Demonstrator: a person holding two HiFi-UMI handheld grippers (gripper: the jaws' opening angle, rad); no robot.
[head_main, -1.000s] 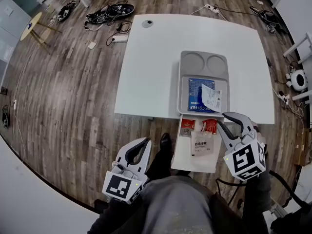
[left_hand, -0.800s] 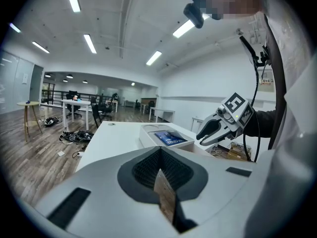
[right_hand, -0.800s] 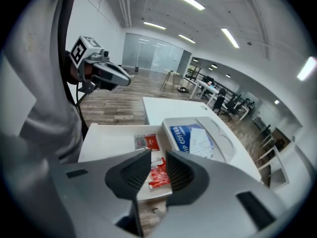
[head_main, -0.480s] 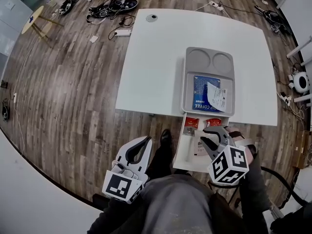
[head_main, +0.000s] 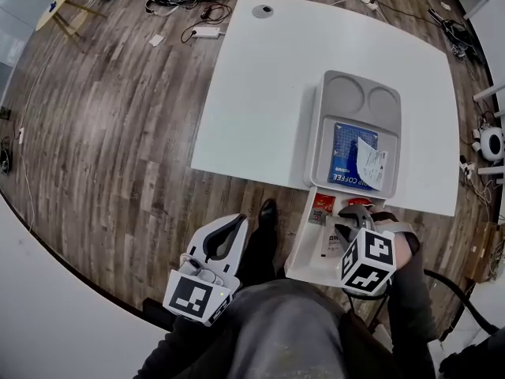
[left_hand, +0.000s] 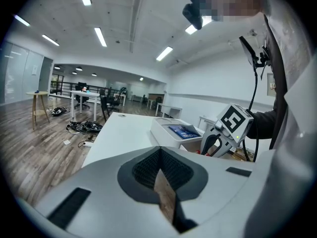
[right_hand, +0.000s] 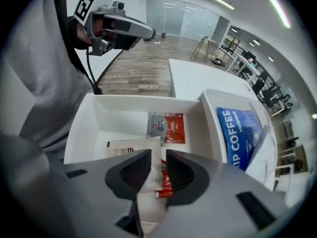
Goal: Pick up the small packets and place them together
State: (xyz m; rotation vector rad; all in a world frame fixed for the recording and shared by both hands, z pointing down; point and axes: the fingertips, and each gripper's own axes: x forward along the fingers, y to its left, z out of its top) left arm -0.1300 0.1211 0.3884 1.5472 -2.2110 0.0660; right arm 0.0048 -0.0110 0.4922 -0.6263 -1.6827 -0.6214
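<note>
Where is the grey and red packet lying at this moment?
In the right gripper view, the grey and red packet lies flat in the white box, just beyond the jaws and beside the larger white packet.

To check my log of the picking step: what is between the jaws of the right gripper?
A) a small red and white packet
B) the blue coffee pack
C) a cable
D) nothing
A: the right gripper view shows a small red and white packet in the gap between the jaws of the right gripper, over the white box.
</note>
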